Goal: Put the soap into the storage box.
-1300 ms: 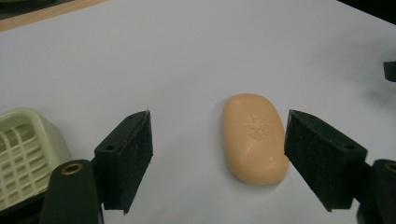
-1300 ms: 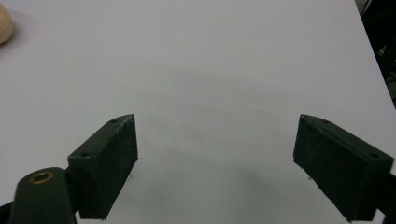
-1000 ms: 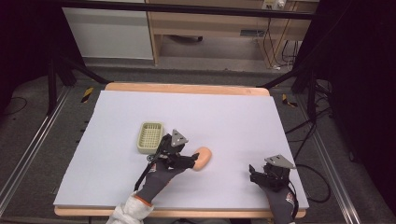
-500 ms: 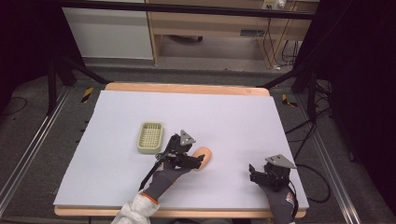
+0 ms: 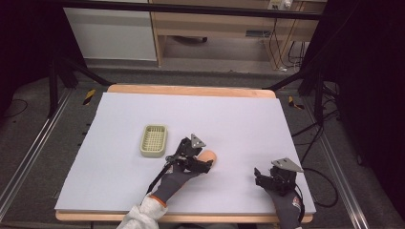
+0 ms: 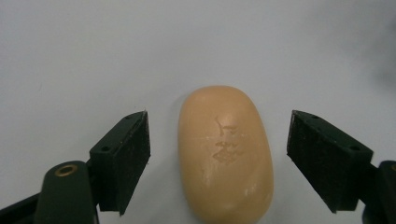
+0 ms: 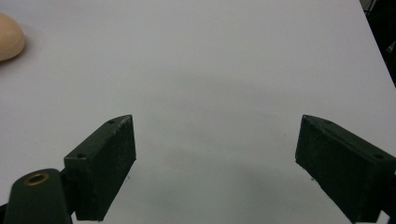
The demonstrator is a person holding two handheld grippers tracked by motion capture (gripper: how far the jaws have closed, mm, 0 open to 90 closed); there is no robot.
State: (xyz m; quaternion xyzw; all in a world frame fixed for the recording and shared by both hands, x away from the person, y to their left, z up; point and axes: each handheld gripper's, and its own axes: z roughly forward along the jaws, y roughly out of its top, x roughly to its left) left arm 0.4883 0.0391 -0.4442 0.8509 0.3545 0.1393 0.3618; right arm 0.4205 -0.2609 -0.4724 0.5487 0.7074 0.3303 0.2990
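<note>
While the peach-coloured soap bar is lying flat on the white table sheet, the left gripper is straddling it with jaws spread wide, a gap showing on either side and neither pad touching it; the right gripper is sitting near the sheet's front right edge, well apart from the soap, jaws gaping over bare sheet; a cream slotted soap dish is standing near the soap's left.

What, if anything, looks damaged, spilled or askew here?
Nothing stands out. The soap bar lies whole on the white table cover between the open left gripper, the soap dish sits upright, and the right gripper is open.
</note>
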